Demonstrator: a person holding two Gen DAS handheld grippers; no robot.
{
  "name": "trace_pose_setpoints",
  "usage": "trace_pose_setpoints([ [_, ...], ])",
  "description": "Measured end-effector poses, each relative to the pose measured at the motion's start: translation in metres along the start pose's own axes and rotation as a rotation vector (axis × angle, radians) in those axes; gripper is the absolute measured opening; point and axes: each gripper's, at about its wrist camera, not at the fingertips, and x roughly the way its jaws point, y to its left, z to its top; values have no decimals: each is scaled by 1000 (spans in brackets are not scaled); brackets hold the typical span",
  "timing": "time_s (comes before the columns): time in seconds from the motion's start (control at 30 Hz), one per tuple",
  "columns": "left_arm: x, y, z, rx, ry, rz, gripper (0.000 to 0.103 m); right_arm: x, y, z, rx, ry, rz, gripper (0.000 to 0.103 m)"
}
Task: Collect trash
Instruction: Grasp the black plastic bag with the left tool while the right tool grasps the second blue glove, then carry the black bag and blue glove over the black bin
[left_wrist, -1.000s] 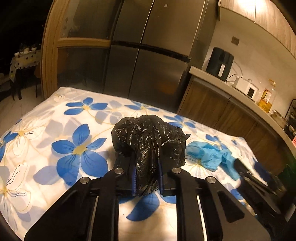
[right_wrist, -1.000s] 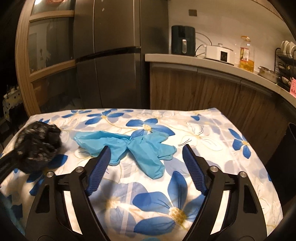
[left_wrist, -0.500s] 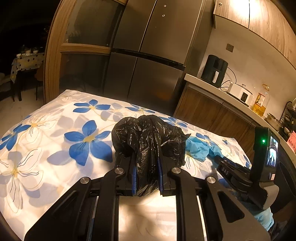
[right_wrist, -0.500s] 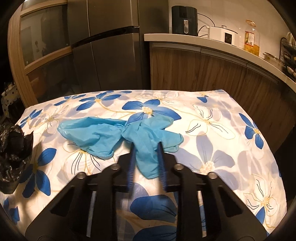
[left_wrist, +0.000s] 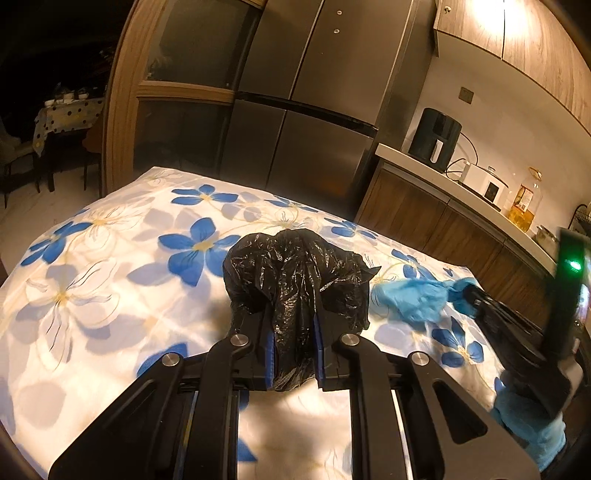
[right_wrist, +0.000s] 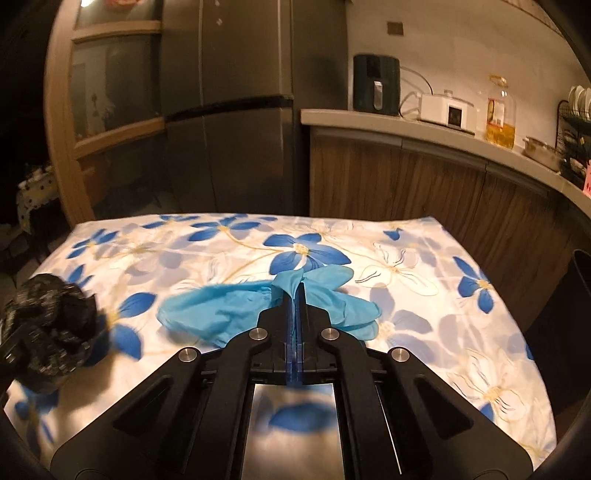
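A crumpled black plastic bag (left_wrist: 295, 284) is pinched between the pads of my left gripper (left_wrist: 293, 321), held above the flowered tablecloth (left_wrist: 110, 266); the same bag (right_wrist: 48, 332) shows at the left edge of the right wrist view. My right gripper (right_wrist: 295, 295) is shut on thin blue disposable gloves (right_wrist: 221, 310), which hang off both sides of its tips just above the cloth. In the left wrist view the blue gloves (left_wrist: 413, 299) and the right gripper (left_wrist: 469, 295) appear at the right.
Behind the table stands a steel fridge (right_wrist: 229, 110). A wooden counter (right_wrist: 424, 129) carries an air fryer (right_wrist: 376, 85), a white appliance (right_wrist: 447, 110) and an oil bottle (right_wrist: 500, 114). A dark bin (right_wrist: 561, 314) sits off the table's right edge.
My right gripper closed on the blue gloves and lifted them off the cloth. My left gripper drew back a little, the black bag still in its grip.
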Motion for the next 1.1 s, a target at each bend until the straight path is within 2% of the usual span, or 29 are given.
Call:
trace_pose_setpoints([
  [0.23, -23, 2, -10, -19, 7, 15, 16, -77, -6, -8, 4, -89, 43, 1],
  [0.53, -50, -6, -20, -6, -1, 4, 16, -143, -24, -21, 32, -124, 59, 1],
  [0.83, -67, -36, -22, 38, -21, -26, 16, -179, -48, -26, 58, -159, 48, 1],
  [1.1, -69, -73, -31, 89, -7, -55, 16, -199, -82, -32, 95, -183, 4, 1],
])
